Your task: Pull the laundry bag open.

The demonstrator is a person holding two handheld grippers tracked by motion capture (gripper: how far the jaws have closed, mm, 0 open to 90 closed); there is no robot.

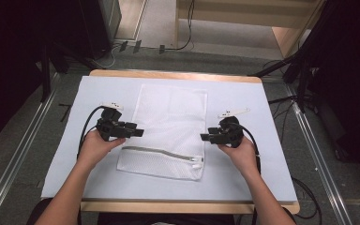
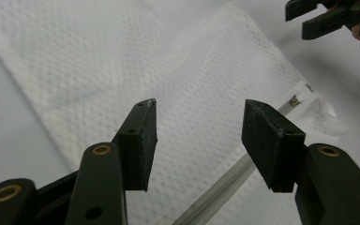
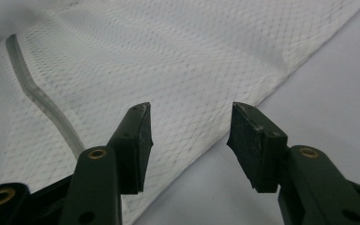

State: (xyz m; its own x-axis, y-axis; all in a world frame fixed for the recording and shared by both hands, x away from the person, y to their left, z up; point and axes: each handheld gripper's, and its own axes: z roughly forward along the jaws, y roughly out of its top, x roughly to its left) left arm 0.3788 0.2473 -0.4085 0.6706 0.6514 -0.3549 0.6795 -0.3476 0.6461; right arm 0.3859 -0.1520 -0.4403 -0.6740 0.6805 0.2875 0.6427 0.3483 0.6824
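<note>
High view, your forearms: they come in from the bottom edge, one on each side of the white mesh laundry bag [image 1: 168, 129].
Your left hand: your left hand [image 1: 95, 147] holds the left gripper [image 1: 138, 133] just over the bag's left edge, and it points across toward the other gripper.
Your right hand: your right hand [image 1: 239, 151] holds the right gripper [image 1: 204, 137] just beside the bag's right edge, and it points inward.
Left fingers: the left gripper view shows the left gripper [image 2: 199, 126] with its fingers [image 2: 140, 140] spread wide, nothing between them, and the mesh lying below the gap.
Right fingers: the right gripper view shows the right gripper [image 3: 190, 129] with its fingers [image 3: 255, 143] spread as well and pinching nothing; they hang over the bag's edge, where mesh meets bare cover.
Bag: the mesh laundry bag [image 2: 178, 70] lies flat in the middle of the tabletop [image 1: 262, 178], long side running away from you, between the two grippers.
Zipper: the grey zipper [image 1: 161, 152] runs across the bag's near end, with its white pull [image 1: 197, 160] toward your right; in the right gripper view the zipper [image 3: 37, 93] curves off to the left of the fingers.
Tabletop cover: a pale sheet [image 1: 98, 89] covers the tabletop, with the wooden edge [image 1: 168, 206] showing near you.
Far side: grey floor [image 1: 192, 58] and a light wooden frame [image 1: 243, 18] lie beyond the tabletop.
</note>
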